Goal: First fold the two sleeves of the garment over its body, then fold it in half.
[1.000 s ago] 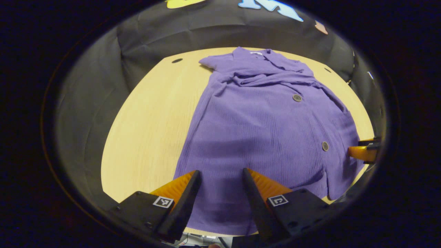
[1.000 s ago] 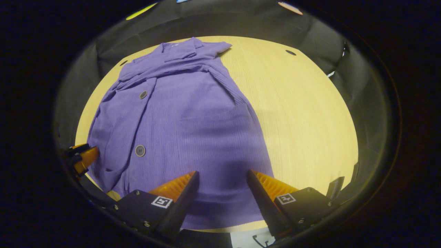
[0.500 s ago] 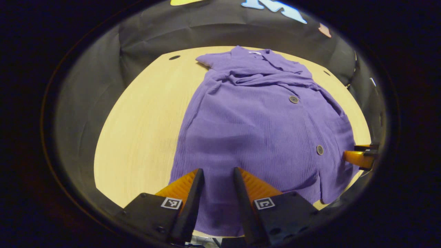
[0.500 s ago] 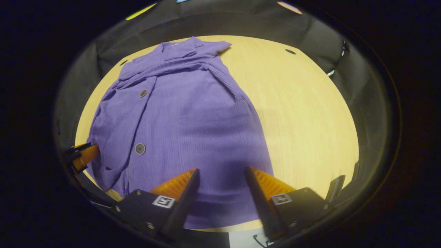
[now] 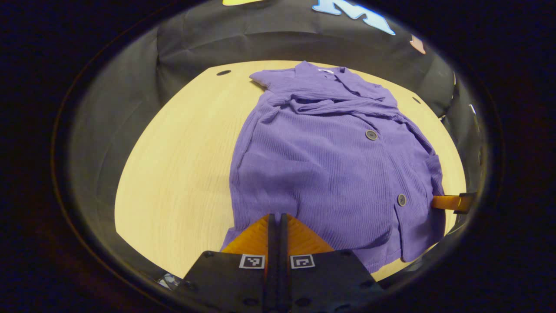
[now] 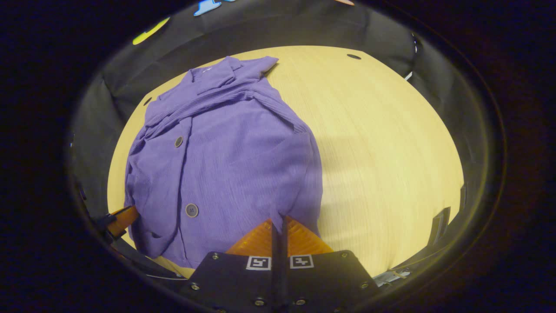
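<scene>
A purple ribbed garment [image 5: 334, 156] with dark buttons lies on the wooden table [image 5: 173, 165], collar at the far end, both sleeves lying across its chest. My left gripper [image 5: 276, 216] is shut on the near hem at the garment's left corner. In the right gripper view the same garment [image 6: 230, 152] spreads leftward, and my right gripper [image 6: 278, 219] is shut on the hem at its right corner. The cloth at both corners is bunched up around the fingers. The other gripper's tip shows at the right edge [image 5: 451, 202] of the left gripper view and at the left edge [image 6: 121, 217] of the right gripper view.
The round table [image 6: 382, 148] has bare wood to the right of the garment and to its left in the left gripper view. Small dark holes [image 5: 223, 72] [image 6: 353, 56] sit near the far rim. Black cloth walls surround the table.
Both grippers went from open to shut, pinching the garment's near hem. The hem corners have gathered and lifted slightly toward the fingers.
</scene>
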A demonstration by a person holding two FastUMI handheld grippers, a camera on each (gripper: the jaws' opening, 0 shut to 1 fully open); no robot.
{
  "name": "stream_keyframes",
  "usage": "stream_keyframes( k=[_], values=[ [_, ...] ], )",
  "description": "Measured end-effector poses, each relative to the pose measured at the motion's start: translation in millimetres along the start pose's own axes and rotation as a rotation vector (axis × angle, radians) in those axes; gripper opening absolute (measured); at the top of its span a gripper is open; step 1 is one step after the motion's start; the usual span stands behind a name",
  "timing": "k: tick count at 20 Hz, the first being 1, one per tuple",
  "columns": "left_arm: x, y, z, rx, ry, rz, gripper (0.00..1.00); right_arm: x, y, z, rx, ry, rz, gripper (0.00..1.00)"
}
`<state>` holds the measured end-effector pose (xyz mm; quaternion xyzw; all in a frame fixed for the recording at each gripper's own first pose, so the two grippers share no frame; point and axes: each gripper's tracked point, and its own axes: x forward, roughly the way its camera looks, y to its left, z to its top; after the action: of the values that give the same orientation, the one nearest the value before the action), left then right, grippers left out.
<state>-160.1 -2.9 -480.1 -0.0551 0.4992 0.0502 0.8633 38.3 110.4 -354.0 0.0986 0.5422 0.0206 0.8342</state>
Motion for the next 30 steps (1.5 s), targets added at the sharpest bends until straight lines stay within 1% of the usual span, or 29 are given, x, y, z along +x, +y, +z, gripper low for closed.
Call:
stream_keyframes(
  k=[4, 7, 8, 12, 16, 17, 24, 30],
  values=[
    [-4.5, 0.2, 37.1, -0.006, -0.064, 0.0, 0.07, -7.0, 16.8, 23.1, 0.054, -0.034, 0.05, 0.01],
    [1.1, 3.9, 68.5, -0.003, -0.1, 0.002, 0.06, -8.4, 28.4, 47.1, 0.055, -0.066, 0.081, 0.0],
    [3.3, 2.9, 79.5, 0.002, -0.114, 0.0, 0.07, -8.5, 32.1, 56.8, 0.055, -0.077, 0.09, 0.01],
    [9.4, -2.6, 124.6, 0.019, -0.172, -0.013, 0.07, -7.4, 41.5, 98.7, 0.055, -0.129, 0.116, 0.01],
    [17.9, -6.5, 167.0, -0.009, -0.206, -0.031, 0.07, -3.0, 44.3, 146.0, 0.058, -0.18, 0.125, 0.01],
    [20.6, -6.2, 177.8, -0.012, -0.216, -0.031, 0.07, -1.6, 44.5, 158.2, 0.056, -0.193, 0.125, 0.0],
    [47.6, -2.1, 263.2, -0.029, -0.3, -0.036, 0.07, 11.1, 49.9, 241.8, 0.051, -0.277, 0.134, 0.01],
    [73.4, -5.8, 331.1, -0.015, -0.367, -0.042, 0.07, 23.4, 59.0, 311.2, 0.061, -0.356, 0.148, 0.01]
  ],
)
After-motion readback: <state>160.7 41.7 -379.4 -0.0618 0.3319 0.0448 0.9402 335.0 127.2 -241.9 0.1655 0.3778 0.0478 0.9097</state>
